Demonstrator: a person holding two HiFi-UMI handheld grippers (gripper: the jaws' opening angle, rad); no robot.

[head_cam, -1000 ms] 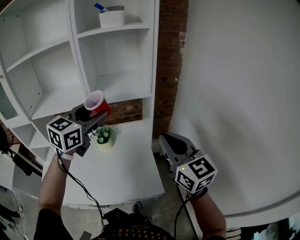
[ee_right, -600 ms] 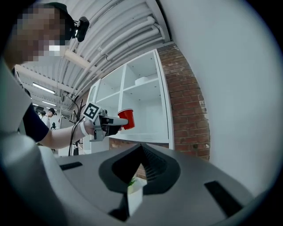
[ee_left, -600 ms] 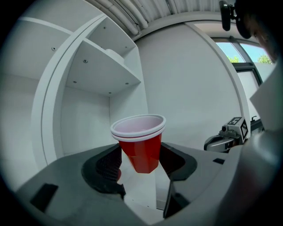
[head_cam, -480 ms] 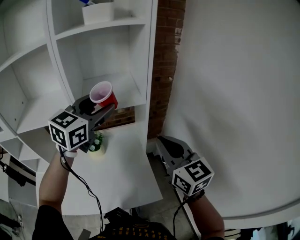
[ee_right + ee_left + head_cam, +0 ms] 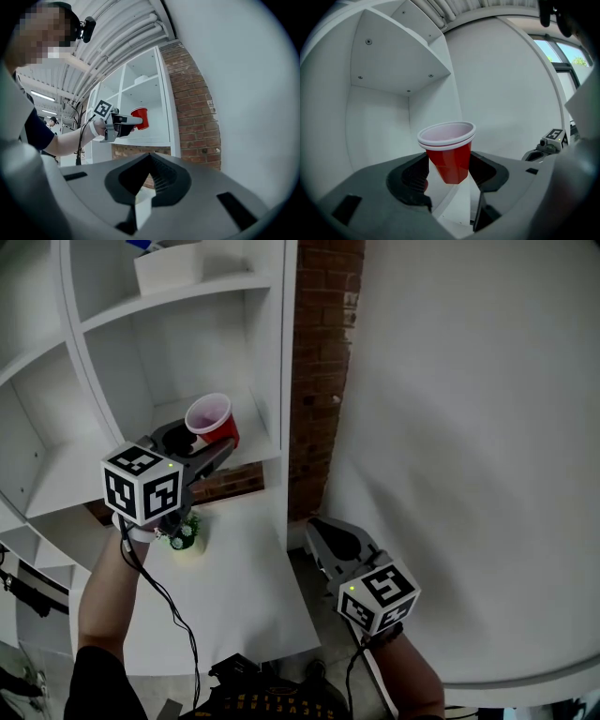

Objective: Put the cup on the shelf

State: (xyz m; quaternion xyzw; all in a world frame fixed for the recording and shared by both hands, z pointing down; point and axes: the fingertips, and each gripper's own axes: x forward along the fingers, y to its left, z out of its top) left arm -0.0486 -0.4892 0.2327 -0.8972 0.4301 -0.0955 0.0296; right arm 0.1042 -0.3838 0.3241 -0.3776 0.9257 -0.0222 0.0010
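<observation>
Left tool is clenching the red cup upright by its lower body at the shelf mouth, bare board lying at 1 o'clock; right tool, closed and empty, is hanging at 5 o'clock.

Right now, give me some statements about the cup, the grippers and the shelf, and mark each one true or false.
1. The left gripper is shut on the red cup. True.
2. The right gripper holds a second cup. False: it is shut and empty.
3. The cup is upside down. False: its open mouth faces up.
4. A small potted plant stands on the white table. True.
5. The white box sits below the cup. False: it sits on a higher shelf board.
</observation>
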